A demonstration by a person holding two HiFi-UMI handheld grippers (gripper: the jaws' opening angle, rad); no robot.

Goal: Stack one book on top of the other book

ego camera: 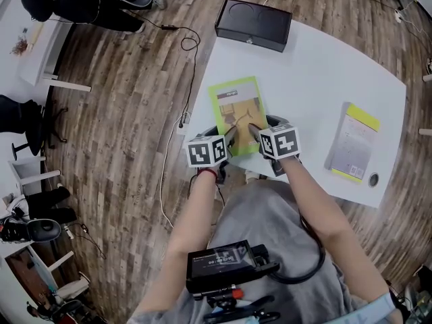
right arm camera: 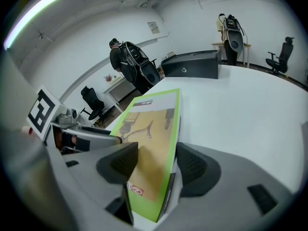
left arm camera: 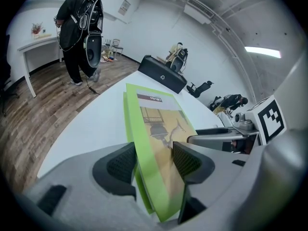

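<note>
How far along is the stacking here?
Done: nothing stacked. In hand: left gripper and right gripper are both shut on the green book, at its near edge. To do: carry it to the grey book lying apart to the right and set it on top.

Rig as seen: left gripper (ego camera: pixel 229 136) and right gripper (ego camera: pixel 254 132) were both light-grey moulded shells. Each carried a white marker cube (ego camera: pixel 206 151) with black square patterns on its faces. The pads (left arm camera: pixel 120 166) were black with a fine mesh texture, on rounded black backing. The person wore a grey top (ego camera: pixel 270 211). A black box (ego camera: pixel 219 262) with a white-print label was mounted at the chest. A thick black cable (ego camera: pixel 316 258) looped off its side, and a red-tipped part (ego camera: pixel 231 293) sat below it.
</note>
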